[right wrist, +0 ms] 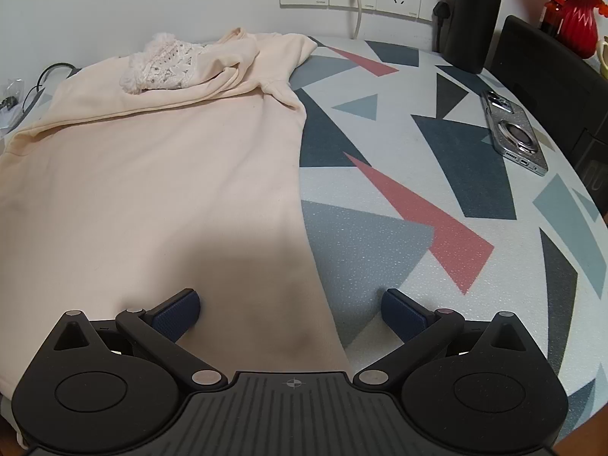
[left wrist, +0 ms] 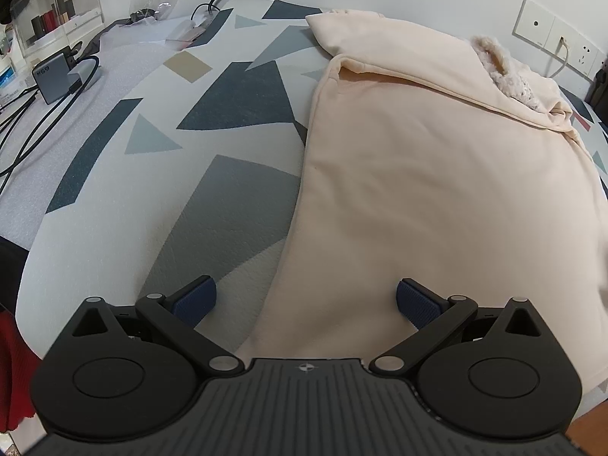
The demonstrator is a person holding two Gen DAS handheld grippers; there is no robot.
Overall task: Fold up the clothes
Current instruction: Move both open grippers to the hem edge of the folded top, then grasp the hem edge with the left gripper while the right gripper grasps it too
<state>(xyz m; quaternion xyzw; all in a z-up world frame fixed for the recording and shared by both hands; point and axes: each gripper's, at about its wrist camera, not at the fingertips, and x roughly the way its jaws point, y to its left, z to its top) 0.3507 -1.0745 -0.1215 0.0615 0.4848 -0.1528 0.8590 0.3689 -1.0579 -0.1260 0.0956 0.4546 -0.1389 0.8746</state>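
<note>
Your left tongs [left wrist: 306, 300] and right tongs [right wrist: 290, 309] are spread wide, empty, straddling opposite edges of the cream garment [left wrist: 437, 190] on the surface [right wrist: 437, 190].

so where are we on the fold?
Partly done: the cream garment lies flat on the patterned cloth, with a sleeve folded across its top in both views. In hand: nothing, since the left tool and right tool are open, one at each near corner. Left: grip the hem and fold it up.
</note>
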